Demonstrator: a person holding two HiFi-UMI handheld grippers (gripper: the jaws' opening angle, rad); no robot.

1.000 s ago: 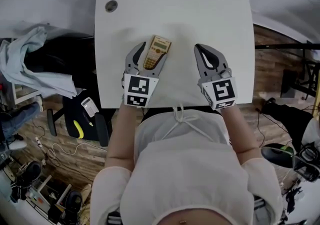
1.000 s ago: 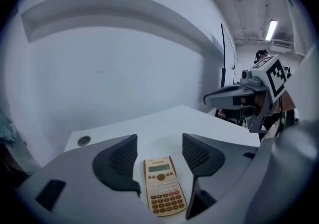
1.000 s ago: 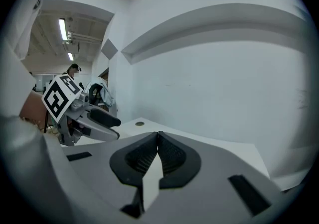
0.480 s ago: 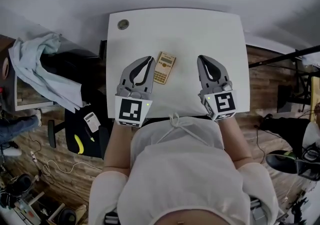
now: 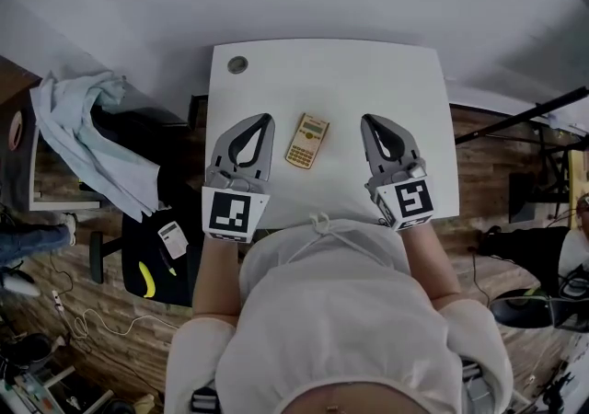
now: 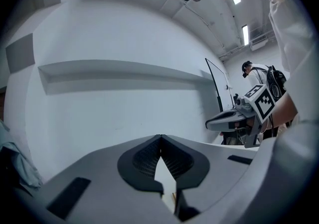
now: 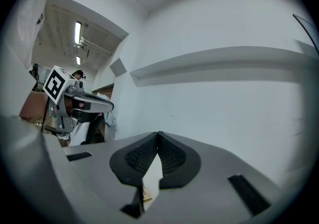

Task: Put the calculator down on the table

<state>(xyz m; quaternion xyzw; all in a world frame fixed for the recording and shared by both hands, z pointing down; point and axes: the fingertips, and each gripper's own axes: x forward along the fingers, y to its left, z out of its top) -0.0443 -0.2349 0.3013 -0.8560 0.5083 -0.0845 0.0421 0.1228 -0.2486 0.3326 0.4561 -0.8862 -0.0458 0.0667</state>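
The yellow calculator (image 5: 307,140) lies flat on the white table (image 5: 368,72), between my two grippers and touched by neither. My left gripper (image 5: 260,118) hovers to its left, shut and empty, its tips meeting in the left gripper view (image 6: 160,136). My right gripper (image 5: 368,118) is off to the calculator's right, also shut with nothing in it (image 7: 158,132). Both point level toward the far white wall. Each gripper view shows the other gripper at its side: the right gripper (image 6: 234,116), the left gripper (image 7: 94,102).
A round grommet (image 5: 237,63) sits in the table's far left corner. Left of the table a pale cloth (image 5: 87,141) hangs over dark furniture, with small items (image 5: 172,239) on a black surface below. Cables lie on the wooden floor, and a dark lamp (image 5: 525,309) is at the right.
The left gripper let go of the calculator, shut, and drew back to the left. Both grippers rose, and the table now looks smaller and farther away.
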